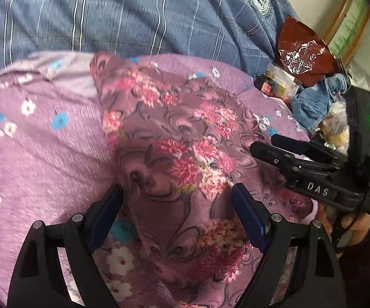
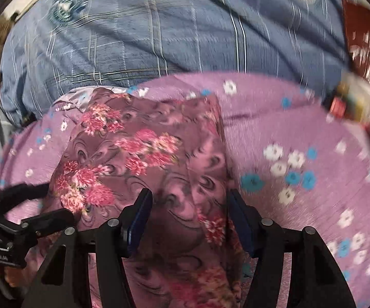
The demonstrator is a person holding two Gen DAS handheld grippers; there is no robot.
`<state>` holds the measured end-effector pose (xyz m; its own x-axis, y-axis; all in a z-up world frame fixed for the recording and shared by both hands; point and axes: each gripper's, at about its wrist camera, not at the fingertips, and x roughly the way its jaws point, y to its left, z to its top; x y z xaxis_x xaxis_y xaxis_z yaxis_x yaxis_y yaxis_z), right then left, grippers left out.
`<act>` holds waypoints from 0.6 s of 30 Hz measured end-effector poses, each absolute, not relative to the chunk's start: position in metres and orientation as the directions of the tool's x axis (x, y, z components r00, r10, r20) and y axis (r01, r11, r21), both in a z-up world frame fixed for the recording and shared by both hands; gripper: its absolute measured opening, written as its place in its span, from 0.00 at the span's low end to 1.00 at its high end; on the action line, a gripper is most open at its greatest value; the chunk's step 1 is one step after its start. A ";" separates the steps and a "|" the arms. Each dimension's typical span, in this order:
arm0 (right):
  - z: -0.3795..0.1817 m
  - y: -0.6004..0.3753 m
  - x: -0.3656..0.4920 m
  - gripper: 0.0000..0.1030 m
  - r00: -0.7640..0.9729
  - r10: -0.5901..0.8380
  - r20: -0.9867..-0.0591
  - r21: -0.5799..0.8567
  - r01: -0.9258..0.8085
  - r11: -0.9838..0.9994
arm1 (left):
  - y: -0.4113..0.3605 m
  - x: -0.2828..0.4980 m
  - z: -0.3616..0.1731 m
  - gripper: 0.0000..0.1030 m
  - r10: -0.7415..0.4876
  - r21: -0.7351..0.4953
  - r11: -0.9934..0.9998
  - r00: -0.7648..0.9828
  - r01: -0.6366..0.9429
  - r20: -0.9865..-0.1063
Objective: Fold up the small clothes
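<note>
A small mauve garment with pink flowers (image 1: 174, 138) lies folded on a lilac floral sheet (image 1: 43, 133); it also shows in the right wrist view (image 2: 144, 154). My left gripper (image 1: 177, 195) is open, its fingers astride the garment's near end. My right gripper (image 2: 190, 200) is open, also astride the garment's near part, and appears in the left wrist view (image 1: 264, 145) at the garment's right edge. The left gripper shows at the lower left of the right wrist view (image 2: 54, 202). Neither gripper holds the cloth.
A blue plaid pillow or blanket (image 1: 133, 18) lies behind the sheet. At the far right are a red foil bag (image 1: 300, 54), small boxes (image 1: 277, 82) and a crumpled blue cloth (image 1: 316, 100).
</note>
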<state>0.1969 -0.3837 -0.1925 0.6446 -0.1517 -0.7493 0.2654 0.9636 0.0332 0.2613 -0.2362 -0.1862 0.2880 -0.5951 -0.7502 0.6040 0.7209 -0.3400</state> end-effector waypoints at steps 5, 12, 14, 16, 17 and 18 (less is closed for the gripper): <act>-0.188 -0.372 0.200 0.61 0.636 -0.220 -0.740 -0.051 0.273 0.961 | -0.238 0.266 -0.189 0.84 -0.587 -0.338 0.727 0.286 0.598 -0.757; -0.188 -0.365 0.200 0.61 0.635 -0.233 -0.737 -0.070 0.271 0.960 | -0.236 0.267 -0.188 0.84 -0.582 -0.335 0.735 0.295 0.590 -0.758; -0.188 -0.365 0.200 0.61 0.635 -0.234 -0.736 -0.071 0.271 0.960 | -0.236 0.267 -0.188 0.84 -0.580 -0.333 0.736 0.295 0.589 -0.759; -0.189 -0.364 0.201 0.61 0.633 -0.239 -0.736 -0.076 0.274 0.959 | -0.236 0.267 -0.188 0.84 -0.580 -0.333 0.737 0.295 0.589 -0.760; -0.189 -0.364 0.201 0.61 0.631 -0.242 -0.737 -0.079 0.274 0.958 | -0.236 0.267 -0.188 0.84 -0.580 -0.333 0.737 0.296 0.588 -0.759; -0.190 -0.364 0.201 0.61 0.629 -0.241 -0.739 -0.080 0.273 0.959 | -0.236 0.267 -0.188 0.84 -0.580 -0.334 0.739 0.300 0.586 -0.757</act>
<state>0.2013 -0.3637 -0.1900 0.6294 -0.2411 -0.7387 0.2734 0.9586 -0.0799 0.2665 -0.2357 -0.1877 0.2998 -0.5801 -0.7573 0.5857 0.7386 -0.3339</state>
